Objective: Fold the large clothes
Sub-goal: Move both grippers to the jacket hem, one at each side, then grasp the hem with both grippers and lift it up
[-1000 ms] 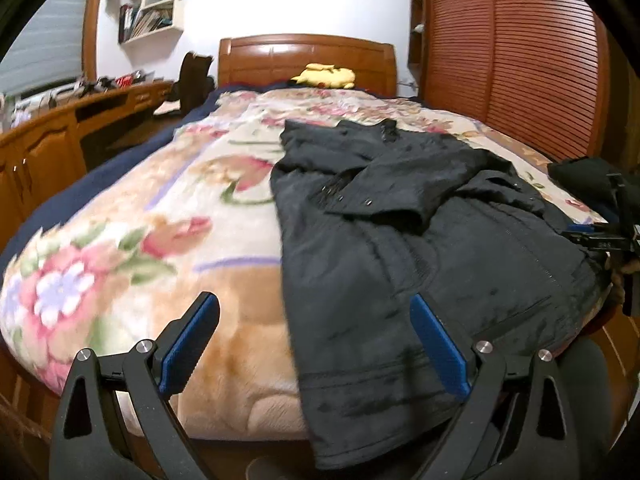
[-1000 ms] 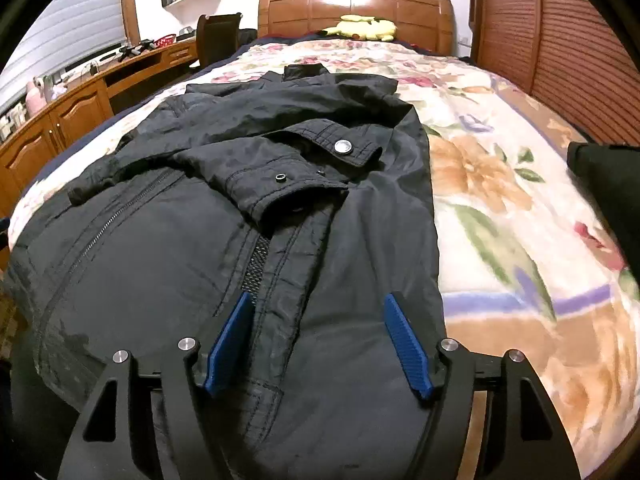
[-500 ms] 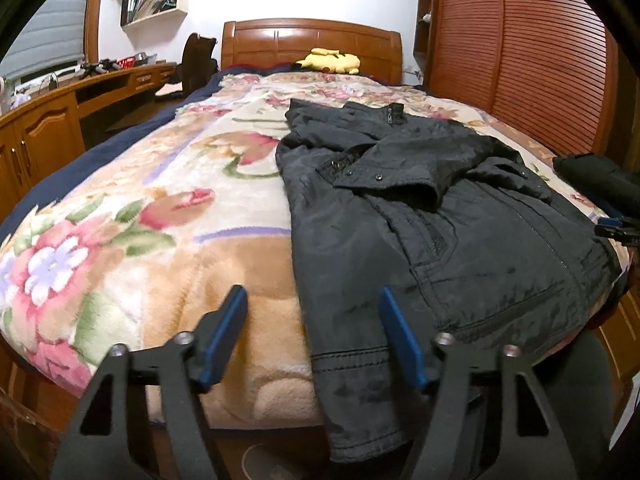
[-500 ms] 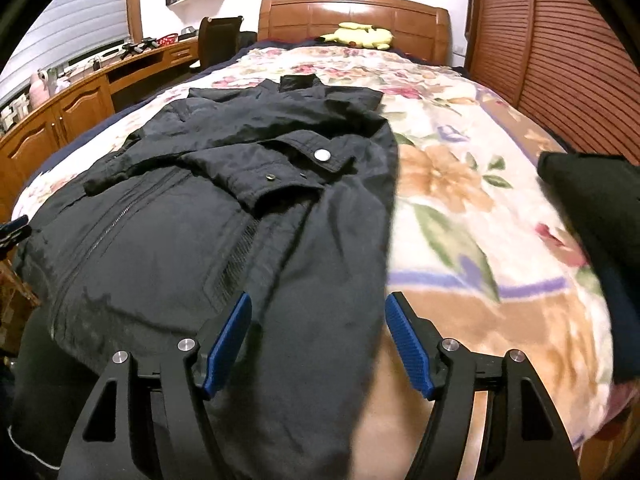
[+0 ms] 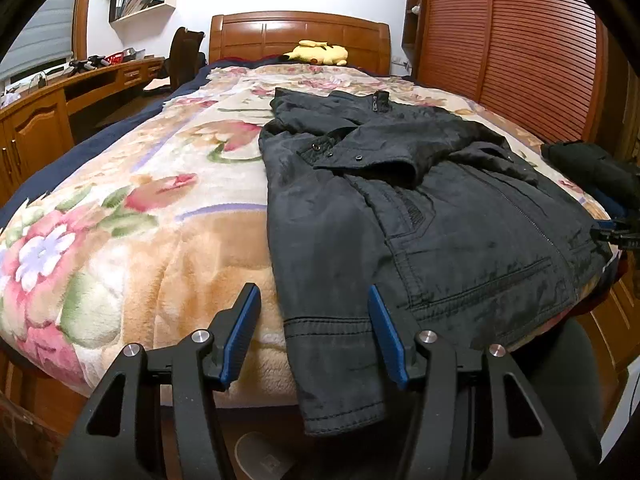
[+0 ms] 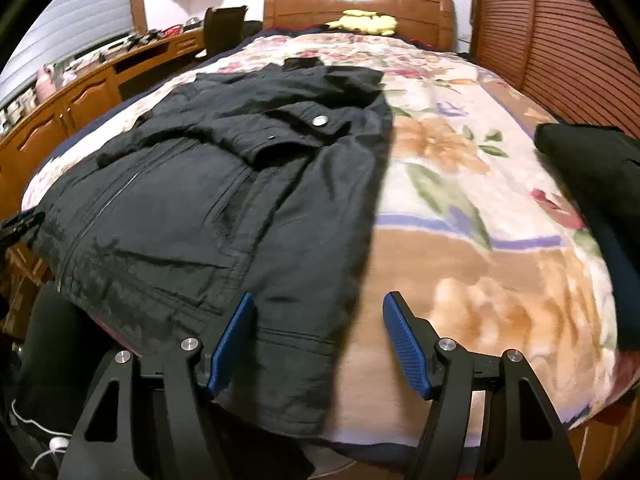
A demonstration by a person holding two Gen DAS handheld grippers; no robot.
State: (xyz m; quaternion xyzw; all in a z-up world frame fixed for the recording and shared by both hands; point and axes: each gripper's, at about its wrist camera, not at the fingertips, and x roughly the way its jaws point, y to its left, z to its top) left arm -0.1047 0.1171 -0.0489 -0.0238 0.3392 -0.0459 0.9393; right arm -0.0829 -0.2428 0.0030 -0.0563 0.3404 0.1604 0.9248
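The jacket's (image 6: 208, 216) right edge is blurring; the dark bundle (image 6: 596, 168) is running off the frame's right side.

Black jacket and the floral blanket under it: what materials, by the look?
Black jacket: looks like a woven synthetic shell, nylon or polyester, matte with a faint sheen; crisp creases, stitched seams, metal snaps and zip. Floral blanket: looks like plush fleece, probably polyester; fuzzy, soft-edged pile, no sheen. Fibre cannot be confirmed from the pictures.
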